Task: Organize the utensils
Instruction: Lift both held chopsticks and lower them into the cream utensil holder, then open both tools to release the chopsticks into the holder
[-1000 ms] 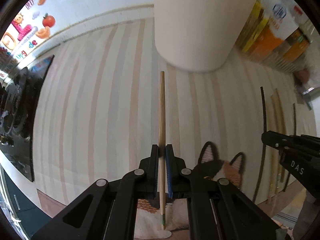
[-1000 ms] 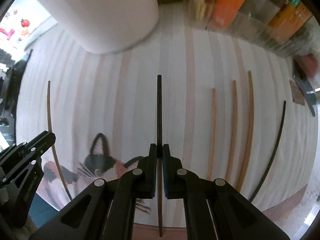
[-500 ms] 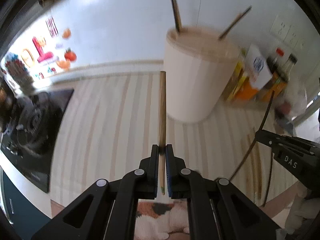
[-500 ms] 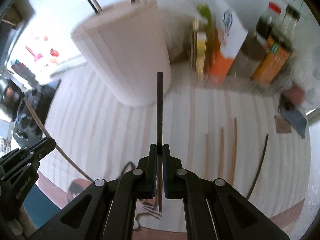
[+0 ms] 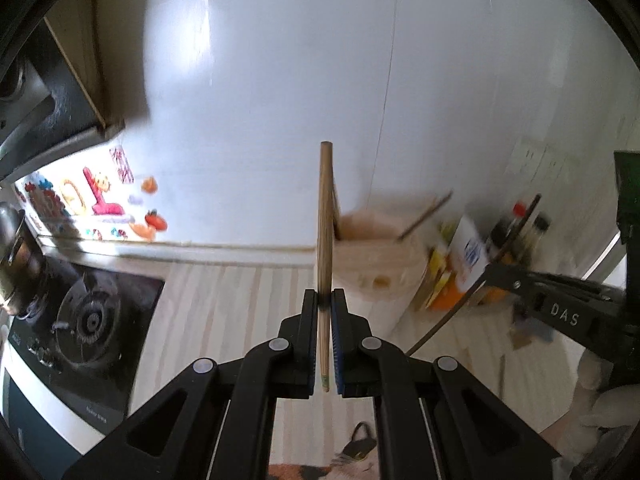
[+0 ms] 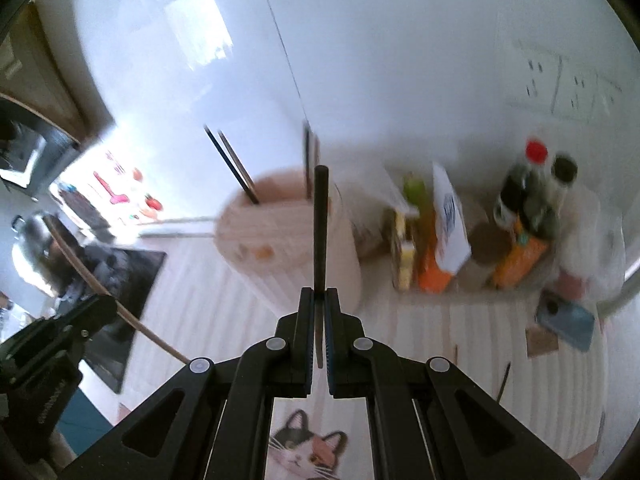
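My left gripper (image 5: 325, 300) is shut on a light wooden chopstick (image 5: 325, 216) and holds it raised, pointing up. My right gripper (image 6: 319, 300) is shut on a black chopstick (image 6: 320, 224), also raised. A tall cream utensil holder (image 6: 288, 232) with several chopsticks standing in it is on the counter beyond both grippers; it also shows blurred in the left wrist view (image 5: 376, 256). The right gripper (image 5: 560, 304) with its dark chopstick shows at the right of the left wrist view. The left gripper (image 6: 60, 340) shows at lower left in the right wrist view.
A striped mat (image 6: 440, 328) with a cat picture (image 6: 304, 452) covers the counter. More chopsticks (image 6: 504, 380) lie on it at the right. Bottles and cartons (image 6: 520, 216) stand behind. A gas stove (image 5: 88, 320) sits at the left.
Both grippers have lifted and tilted upward with their chopsticks. The holder now sits lower and farther in both views, with its open top visible.
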